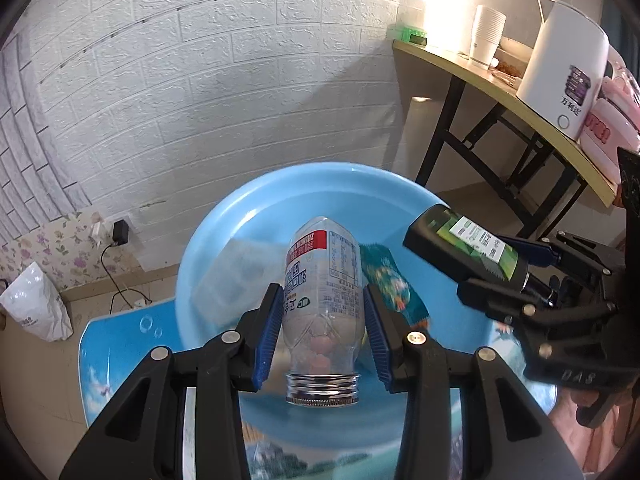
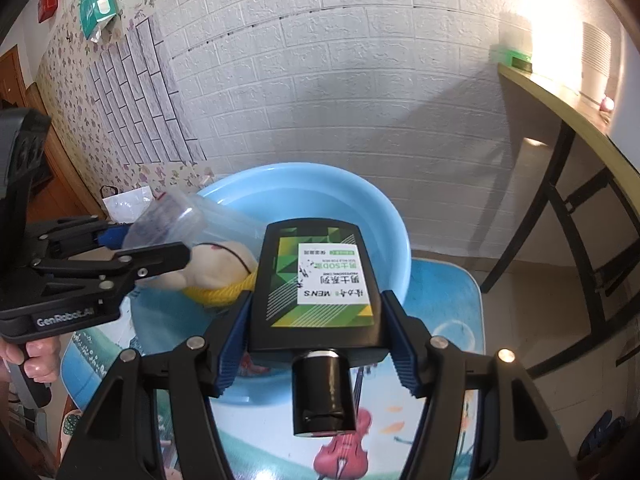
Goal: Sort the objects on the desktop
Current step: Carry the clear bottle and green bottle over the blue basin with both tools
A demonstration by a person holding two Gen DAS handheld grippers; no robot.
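My left gripper (image 1: 322, 324) is shut on a clear plastic bottle (image 1: 322, 280) with a silver threaded neck, held over the blue basin (image 1: 248, 216). My right gripper (image 2: 316, 320) is shut on a black bottle (image 2: 316, 280) with a green and white label and a black cap pointing at the camera. In the left wrist view the black bottle (image 1: 464, 244) and right gripper (image 1: 516, 276) hang over the basin's right rim. In the right wrist view the clear bottle (image 2: 172, 216) and left gripper (image 2: 132, 248) are at the left, above the basin (image 2: 360, 200). A plush toy (image 2: 212, 272) lies in the basin.
The basin sits on a small table with a picture print (image 2: 440, 308). A clear box (image 1: 232, 272) and a patterned packet (image 1: 394, 280) lie in the basin. A wooden desk (image 1: 500, 92) at the right carries a white appliance (image 1: 564, 68) and paper cups (image 1: 486, 36). A brick-pattern wall (image 1: 200, 80) stands behind.
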